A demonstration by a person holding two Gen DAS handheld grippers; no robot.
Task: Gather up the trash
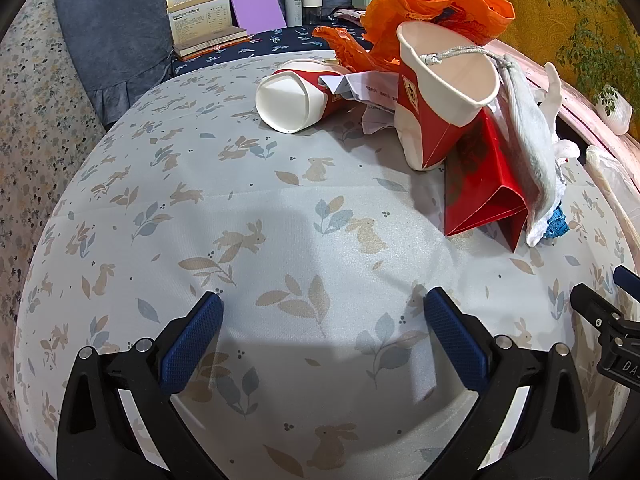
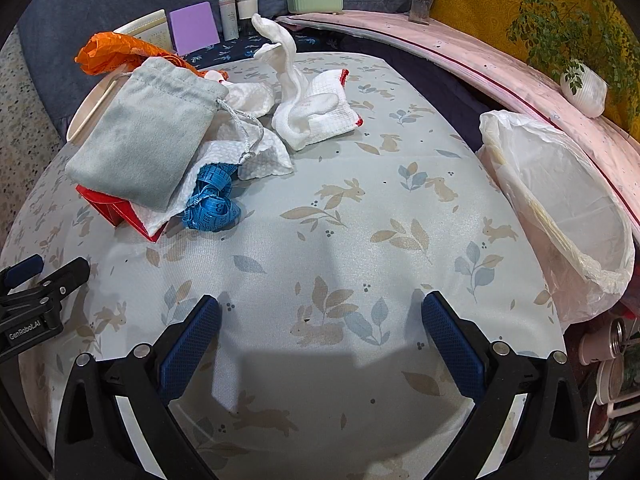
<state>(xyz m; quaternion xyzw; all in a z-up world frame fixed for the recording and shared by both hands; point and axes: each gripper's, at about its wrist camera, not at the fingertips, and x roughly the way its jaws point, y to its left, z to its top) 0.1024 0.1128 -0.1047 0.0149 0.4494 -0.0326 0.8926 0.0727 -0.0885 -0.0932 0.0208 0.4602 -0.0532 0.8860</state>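
Observation:
A trash pile lies on the rabbit-print table. In the left wrist view: a tipped paper cup (image 1: 286, 100), a red-and-white cup (image 1: 444, 100), an orange plastic bag (image 1: 432, 4), a red paper bag (image 1: 484, 188) and a grey pouch (image 1: 528, 140). In the right wrist view: the grey pouch (image 2: 144, 136), blue tape measure (image 2: 212, 204), white paper towel (image 2: 260, 156), white cloth (image 2: 312, 108) and a bin with a clear liner (image 2: 568, 208) at the right edge. My left gripper (image 1: 322, 312) and right gripper (image 2: 320, 310) are open, empty, and short of the pile.
Books (image 1: 202, 20), a purple pad (image 1: 258, 6), two jars (image 1: 304, 0) and a green box (image 2: 316, 0) stand at the back. A pink ledge (image 2: 520, 80) with a potted plant (image 2: 584, 88) runs along the right. Bare cloth lies ahead of both grippers.

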